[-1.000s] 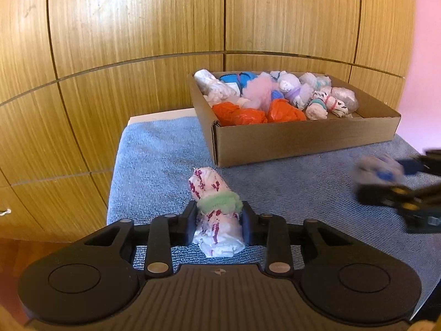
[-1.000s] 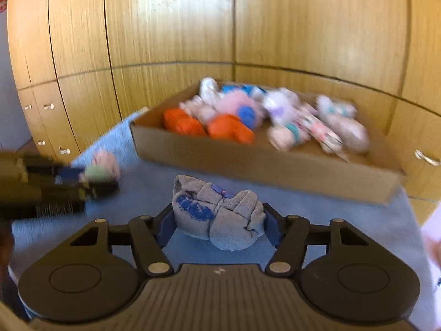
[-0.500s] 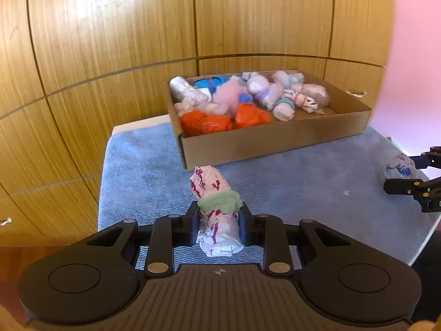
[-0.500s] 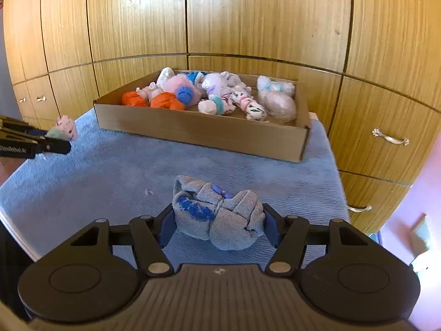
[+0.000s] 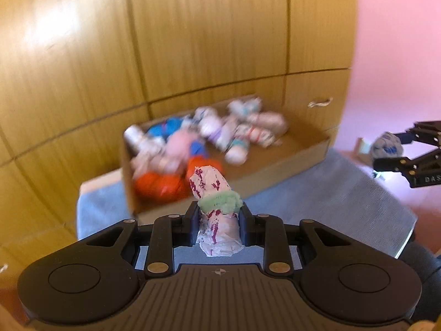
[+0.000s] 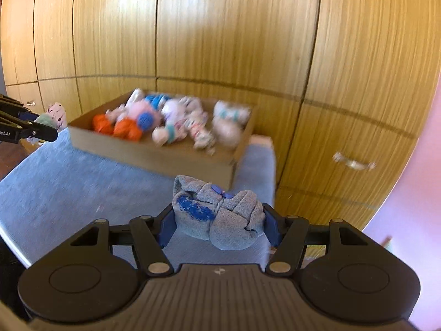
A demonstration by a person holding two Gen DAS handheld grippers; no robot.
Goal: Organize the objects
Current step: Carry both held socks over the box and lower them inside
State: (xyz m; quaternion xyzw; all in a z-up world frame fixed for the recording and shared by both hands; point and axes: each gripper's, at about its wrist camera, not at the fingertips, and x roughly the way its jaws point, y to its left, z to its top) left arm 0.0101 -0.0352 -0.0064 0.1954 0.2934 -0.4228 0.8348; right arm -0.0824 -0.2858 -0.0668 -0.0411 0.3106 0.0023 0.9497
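We are mid-carry with 2 sock bundles, 1 in each gripper, both lifted above the blue-covered desk (image 6: 69,187) and not yet over the cardboard box (image 6: 154,157). The left gripper (image 5: 219,220) has its jaws closed narrow on a white sock roll (image 5: 216,212) with dark red marks and a green band. The right gripper (image 6: 219,223) has its jaws set wider, clamped on a grey sock bundle (image 6: 220,215) with blue patches. In the left view that bundle shows off to the right, beyond the desk edge.

We judge the step in hand to be bringing both bundles to the box, which sits at the far side of the desk against the wooden cupboards (image 6: 220,41). The next move calls for carrying each bundle over the box rim and finding a bare spot; the right end of the box looks freest.

There is 1 box. Its contents are blurred: about 10 bundles, 2 of them orange, though we cannot count exactly.
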